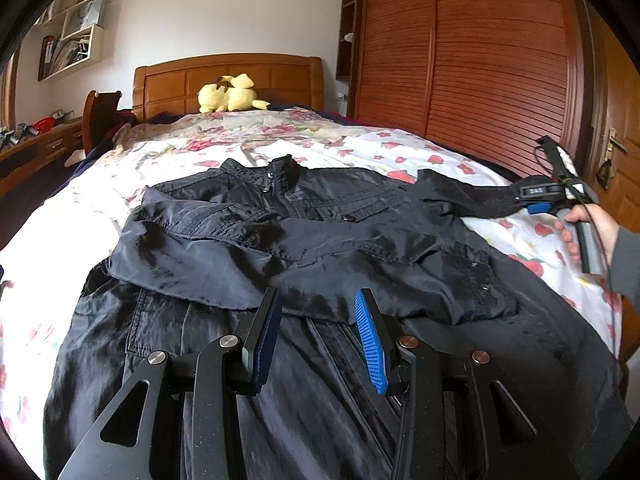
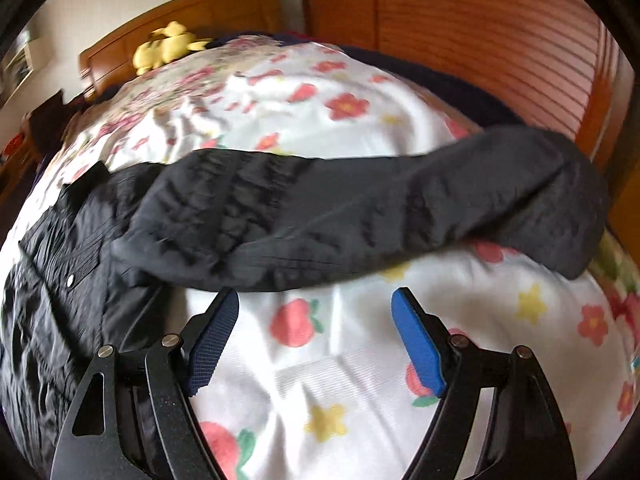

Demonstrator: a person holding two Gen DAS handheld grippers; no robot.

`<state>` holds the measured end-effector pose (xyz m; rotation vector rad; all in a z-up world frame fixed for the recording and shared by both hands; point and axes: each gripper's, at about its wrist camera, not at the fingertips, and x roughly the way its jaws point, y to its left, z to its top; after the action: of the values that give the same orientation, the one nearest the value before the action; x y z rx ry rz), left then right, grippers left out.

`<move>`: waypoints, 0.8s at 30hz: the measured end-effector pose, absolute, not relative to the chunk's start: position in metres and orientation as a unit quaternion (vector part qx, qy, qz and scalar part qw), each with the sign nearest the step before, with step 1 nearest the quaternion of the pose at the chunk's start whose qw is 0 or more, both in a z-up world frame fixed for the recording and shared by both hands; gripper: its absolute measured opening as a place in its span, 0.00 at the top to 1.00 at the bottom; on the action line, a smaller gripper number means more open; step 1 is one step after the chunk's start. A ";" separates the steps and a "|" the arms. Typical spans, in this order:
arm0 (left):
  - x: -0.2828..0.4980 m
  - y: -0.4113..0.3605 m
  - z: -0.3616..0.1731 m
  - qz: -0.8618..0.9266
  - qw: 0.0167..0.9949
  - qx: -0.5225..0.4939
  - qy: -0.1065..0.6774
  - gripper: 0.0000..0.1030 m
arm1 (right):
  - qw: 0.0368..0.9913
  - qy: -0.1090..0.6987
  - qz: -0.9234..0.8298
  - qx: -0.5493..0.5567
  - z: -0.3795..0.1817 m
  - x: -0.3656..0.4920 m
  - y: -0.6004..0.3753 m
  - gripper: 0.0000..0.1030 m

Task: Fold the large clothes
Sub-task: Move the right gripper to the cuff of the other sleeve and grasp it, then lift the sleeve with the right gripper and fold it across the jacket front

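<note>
A large black jacket (image 1: 304, 240) lies front up on a floral bed sheet (image 1: 172, 156), collar toward the headboard. Its left sleeve is folded across the chest. Its right sleeve (image 2: 360, 208) stretches out to the right over the sheet. My left gripper (image 1: 316, 300) is open and empty, hovering over the jacket's lower front near the folded sleeve's edge. My right gripper (image 2: 316, 300) is open and empty, just short of the outstretched sleeve. It also shows in the left wrist view (image 1: 540, 200) at the sleeve's cuff end, held by a hand.
A yellow plush toy (image 1: 230, 98) sits by the wooden headboard (image 1: 228, 76). A slatted wooden wardrobe (image 1: 480, 60) stands along the right of the bed. A desk and chair (image 1: 96, 116) stand to the left, with wall shelves (image 1: 76, 36) above.
</note>
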<state>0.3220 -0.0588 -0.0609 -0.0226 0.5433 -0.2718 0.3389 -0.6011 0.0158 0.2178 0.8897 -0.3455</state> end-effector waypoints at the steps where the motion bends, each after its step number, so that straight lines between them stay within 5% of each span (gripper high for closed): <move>1: 0.320 -0.058 -0.059 -0.135 0.954 -0.011 0.267 0.62 | 0.882 0.424 -0.170 0.116 0.017 0.339 -0.606 0.22; 14: 0.308 -0.036 -0.050 -0.137 0.957 -0.022 0.256 0.49 | 0.861 0.415 -0.223 0.193 0.002 0.360 -0.640 0.23; 17: 0.306 -0.035 -0.050 -0.134 0.957 -0.013 0.255 0.49 | 0.858 0.420 -0.237 0.176 0.003 0.369 -0.642 0.37; 19: 0.307 -0.034 -0.052 -0.132 0.957 -0.015 0.259 0.48 | 0.859 0.421 -0.241 0.161 0.009 0.374 -0.643 0.66; 20: 0.308 -0.033 -0.052 -0.131 0.956 -0.017 0.262 0.48 | 0.863 0.416 -0.246 0.148 0.014 0.375 -0.641 0.73; 24: 0.309 -0.034 -0.051 -0.130 0.956 -0.017 0.264 0.48 | 0.886 0.386 -0.241 0.093 0.045 0.377 -0.622 0.88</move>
<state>0.3089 -0.0337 -0.0506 -0.0335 0.5360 -0.2644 0.3773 -0.6217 0.0452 0.1929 0.8028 -0.5016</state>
